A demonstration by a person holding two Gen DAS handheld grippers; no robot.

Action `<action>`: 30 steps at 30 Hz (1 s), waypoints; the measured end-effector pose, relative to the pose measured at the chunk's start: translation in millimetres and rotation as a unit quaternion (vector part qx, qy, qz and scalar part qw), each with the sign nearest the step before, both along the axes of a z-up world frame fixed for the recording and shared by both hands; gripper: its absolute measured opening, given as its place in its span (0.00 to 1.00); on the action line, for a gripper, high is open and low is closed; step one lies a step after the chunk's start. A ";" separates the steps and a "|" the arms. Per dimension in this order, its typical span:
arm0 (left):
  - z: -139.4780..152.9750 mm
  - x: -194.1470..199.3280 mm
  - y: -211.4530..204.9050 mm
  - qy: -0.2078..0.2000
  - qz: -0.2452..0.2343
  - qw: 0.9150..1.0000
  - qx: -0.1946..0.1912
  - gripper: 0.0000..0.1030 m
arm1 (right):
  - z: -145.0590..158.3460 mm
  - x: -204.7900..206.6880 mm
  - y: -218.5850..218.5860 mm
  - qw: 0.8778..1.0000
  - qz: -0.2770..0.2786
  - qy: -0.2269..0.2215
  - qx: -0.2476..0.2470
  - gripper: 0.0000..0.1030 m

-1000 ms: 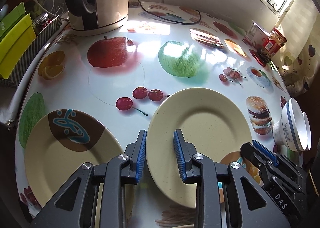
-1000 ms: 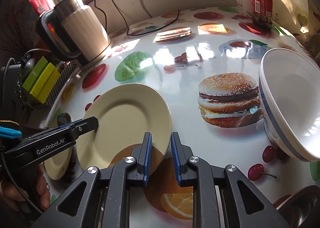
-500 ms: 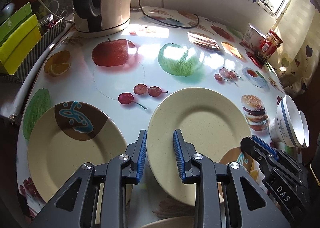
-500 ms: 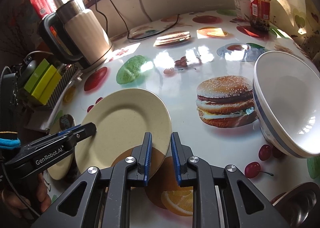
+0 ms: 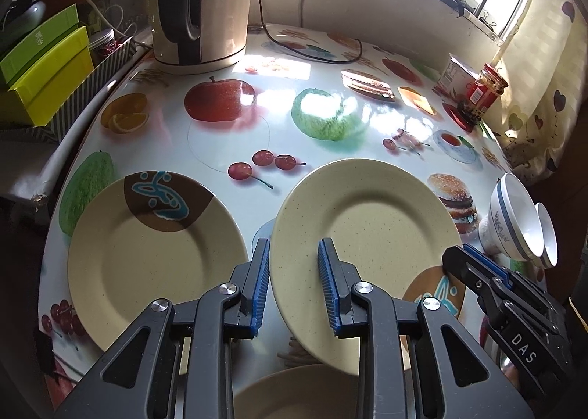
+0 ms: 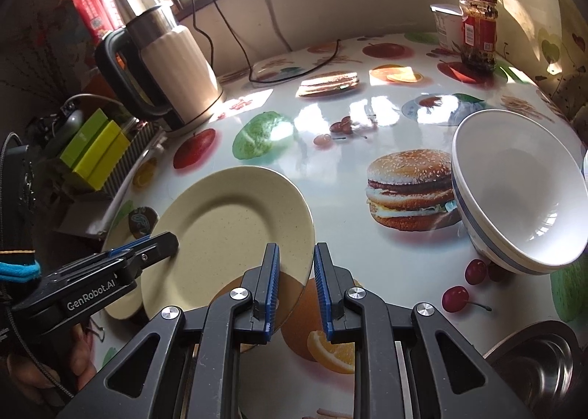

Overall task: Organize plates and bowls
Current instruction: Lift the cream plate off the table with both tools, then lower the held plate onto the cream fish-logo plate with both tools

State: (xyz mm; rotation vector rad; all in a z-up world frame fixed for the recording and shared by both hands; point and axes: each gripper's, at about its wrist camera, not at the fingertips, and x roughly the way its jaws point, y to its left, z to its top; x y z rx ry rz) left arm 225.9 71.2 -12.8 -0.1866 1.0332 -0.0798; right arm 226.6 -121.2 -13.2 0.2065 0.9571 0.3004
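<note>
Left wrist view: my left gripper [image 5: 294,285] and right gripper [image 6: 296,281] both clamp cream plate [image 5: 362,235], lifted off table [image 5: 228,147]. Patterned plate [image 5: 154,253] waits near left edge, bowls [image 6: 518,198] near right edge. Stacking not done.

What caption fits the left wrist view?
Both grippers, left and right, hold a cream plate above the fruit-print table, beside another plate.

- The table [image 5: 228,147] has a glossy, smooth plastic cover with printed fruits; it reflects the window light.
- The cream plate [image 5: 364,235] looks matt and finely speckled.
- The white bowl [image 6: 522,198] is glazed and shiny.
- The kettle [image 6: 172,70] has a ribbed matt body and a metal top.
- The gripper pads [image 5: 261,279] are ribbed blue rubber on black matt plastic.
</note>
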 end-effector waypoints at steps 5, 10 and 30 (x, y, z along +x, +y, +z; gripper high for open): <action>7.4 -13.4 -0.2 -0.009 0.003 1.000 0.007 0.27 | 6.0 -10.1 1.4 1.000 0.008 -0.008 0.000 0.18; 12.3 -27.5 2.5 -0.014 0.010 1.000 0.003 0.27 | 11.8 -20.9 2.0 1.000 0.017 -0.014 0.001 0.18; 9.1 -86.3 3.8 -0.012 0.030 0.999 -0.007 0.27 | 19.3 -65.6 4.8 0.999 0.043 -0.023 -0.001 0.18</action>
